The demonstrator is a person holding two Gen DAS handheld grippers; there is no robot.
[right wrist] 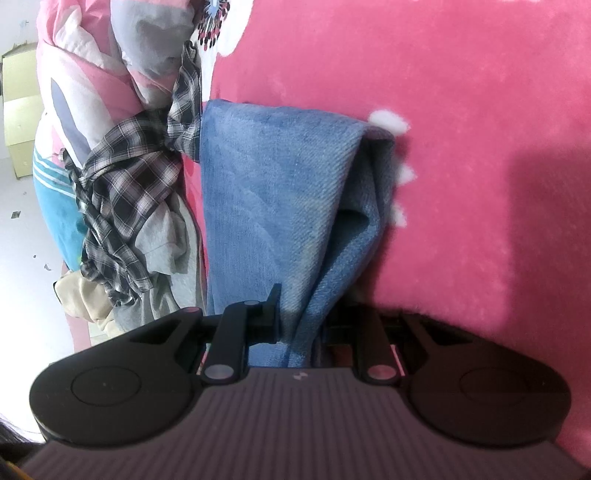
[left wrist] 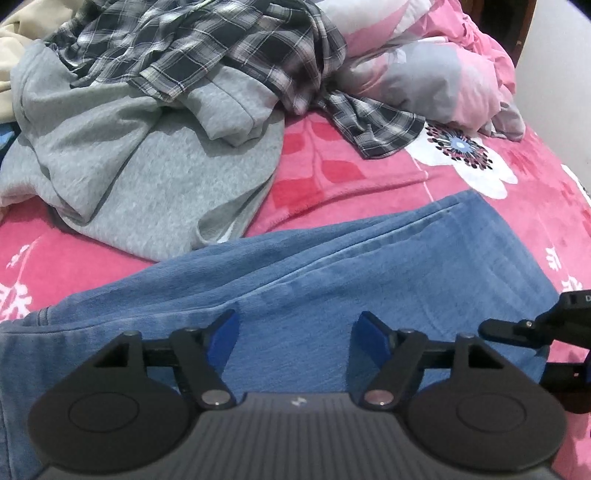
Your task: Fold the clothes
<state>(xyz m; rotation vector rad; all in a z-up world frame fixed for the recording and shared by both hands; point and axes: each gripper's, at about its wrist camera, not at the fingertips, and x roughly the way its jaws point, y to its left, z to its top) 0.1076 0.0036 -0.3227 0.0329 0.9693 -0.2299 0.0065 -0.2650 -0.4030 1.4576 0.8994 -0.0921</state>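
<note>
So the jeans (left wrist: 332,266) are lying across the pink floral blanket (left wrist: 332,173) on the bed, already doubled over by the look of it, running out ahead of both claws. Denim is going to behave like denim: I'm guessing fairly heavy for cloth, floppy but with enough body to hold a crease, and not slippery at all. Nothing fragile here. Best places to grab are probably the thick bits, a hem or folded edge, since a pinch mid-panel just bunches up.

The right claw (right wrist: 295,325) is clenching a gathered edge of the denim, with the fabric pulling up into a ridge between its jaws. The left claw (left wrist: 295,336) is sitting spread wide just over the blue cloth, its blue pads (left wrist: 221,339) not pressing on anything, so it's holding nothing.

Counting what's waiting:
- one pair of jeans, in progress
- one grey sweatshirt (left wrist: 147,166), crumpled
- one plaid shirt (left wrist: 207,48), draped over the grey one, a sleeve trailing onto the blanket
- one cream garment (left wrist: 14,33) peeking out behind
- something teal with white stripes (right wrist: 55,192) at the pile's edge, can't tell what it is
- one bunched-up pink and grey duvet (left wrist: 436,62)
</note>
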